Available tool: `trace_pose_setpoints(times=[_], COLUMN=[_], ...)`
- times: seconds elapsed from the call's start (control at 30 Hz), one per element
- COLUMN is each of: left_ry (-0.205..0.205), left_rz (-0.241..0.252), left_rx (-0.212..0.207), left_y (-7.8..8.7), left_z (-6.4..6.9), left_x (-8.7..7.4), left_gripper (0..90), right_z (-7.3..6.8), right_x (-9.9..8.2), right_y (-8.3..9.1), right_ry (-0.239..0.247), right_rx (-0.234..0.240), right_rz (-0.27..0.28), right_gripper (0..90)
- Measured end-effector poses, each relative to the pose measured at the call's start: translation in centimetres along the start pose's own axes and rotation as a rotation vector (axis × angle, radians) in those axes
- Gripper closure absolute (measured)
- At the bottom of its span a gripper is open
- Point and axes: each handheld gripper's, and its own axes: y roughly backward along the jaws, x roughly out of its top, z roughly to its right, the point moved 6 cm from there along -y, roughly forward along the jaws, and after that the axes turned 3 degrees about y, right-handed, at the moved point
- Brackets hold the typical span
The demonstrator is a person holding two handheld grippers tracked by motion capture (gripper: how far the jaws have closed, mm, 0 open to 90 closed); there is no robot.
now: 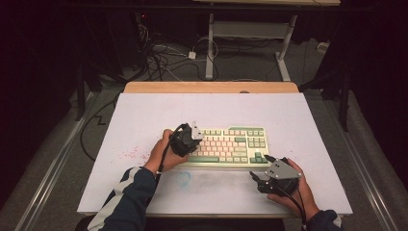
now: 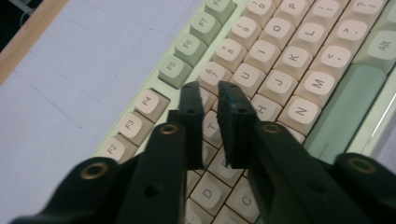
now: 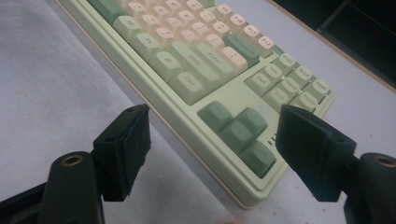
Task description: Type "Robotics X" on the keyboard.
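Note:
A pale green keyboard (image 1: 231, 144) with cream and green keys lies at the middle of the white mat (image 1: 144, 110). My left gripper (image 1: 196, 138) hovers over its left half. In the left gripper view its jaws point down at the cream letter keys (image 2: 280, 56), with a narrow gap and nothing between them (image 2: 209, 88). My right gripper (image 1: 259, 166) rests by the keyboard's near right corner. Seen in the right gripper view, it stands wide open (image 3: 212, 116), framing the green arrow keys (image 3: 243, 130) and the corner of the keyboard (image 3: 196, 60) without touching either.
The mat covers a wooden table whose far edge (image 1: 211, 87) shows bare. Red specks (image 1: 130, 154) and a faint blue smudge (image 1: 185, 178) mark the mat near the left hand. Cables (image 1: 163, 57) and another desk's legs (image 1: 210, 48) stand on the floor beyond.

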Motion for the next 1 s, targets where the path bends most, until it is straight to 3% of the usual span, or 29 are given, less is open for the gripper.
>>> trace_pose_setpoints(times=[0.13, 0.27, 0.53, 0.67, 1.0], left_ry=[0.009, -0.012, -0.032, -0.037, -0.081], left_rz=[0.038, 0.075, 0.137, 0.151, 0.187], left_rx=[-0.026, -0.042, -0.025, -0.03, -0.029], left_y=[1.1, 2.0, 3.3, 3.8, 6.0], left_z=[0.1, 0.3, 0.0, 0.0, -0.7], left_x=[0.6, 0.6, 0.6, 0.4, -0.7], left_gripper=[64.6, 52.6, 28.6, 22.7, 20.4], right_z=[0.1, 0.2, 0.3, 0.3, 0.3], right_x=[-0.1, 0.0, 0.0, 0.0, -0.1], right_y=[0.0, 0.1, 0.1, 0.1, 0.1], right_ry=[-0.004, -0.006, -0.01, -0.01, -0.014], right_rx=[-0.001, -0.003, -0.006, -0.006, -0.008], right_rz=[-0.001, 0.001, 0.001, 0.0, -0.002], right_gripper=[27.7, 27.7, 27.7, 27.7, 27.7])
